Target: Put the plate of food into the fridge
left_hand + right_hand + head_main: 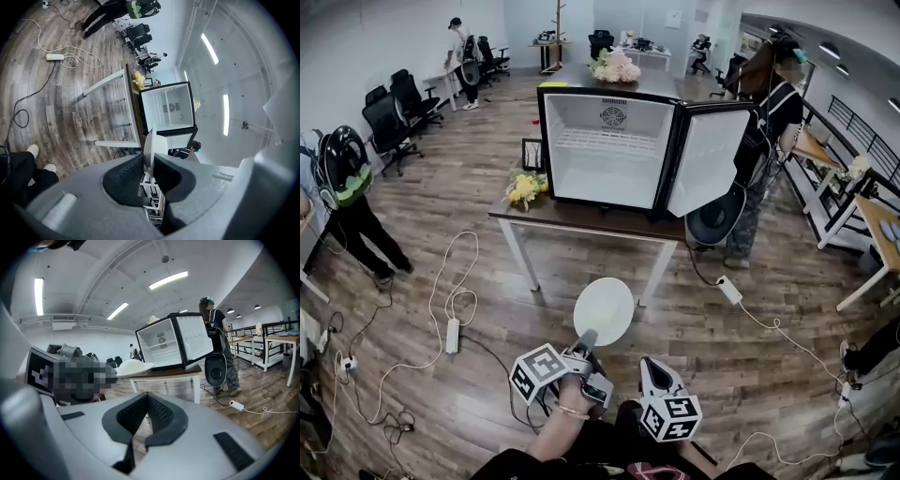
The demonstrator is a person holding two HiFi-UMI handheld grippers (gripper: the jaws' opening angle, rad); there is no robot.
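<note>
A round white plate [603,312] is held out over the wooden floor, my left gripper [586,341] shut on its near rim. In the left gripper view the plate [149,147] shows edge-on, pinched between the two dark pads. Ahead of it, a small black fridge [609,150] stands on a brown table [581,217], its door [709,159] swung open to the right and its white inside lit. My right gripper [649,364] hangs just right of the left one, shut, with nothing in it. In the right gripper view, the plate [133,366] and fridge [164,345] lie ahead.
A person [767,131] stands right beside the open fridge door. Yellow flowers [525,187] lie on the table's left end. Cables and a power strip [452,335] trail across the floor at left, another strip [729,289] at right. Office chairs [394,117] stand at far left.
</note>
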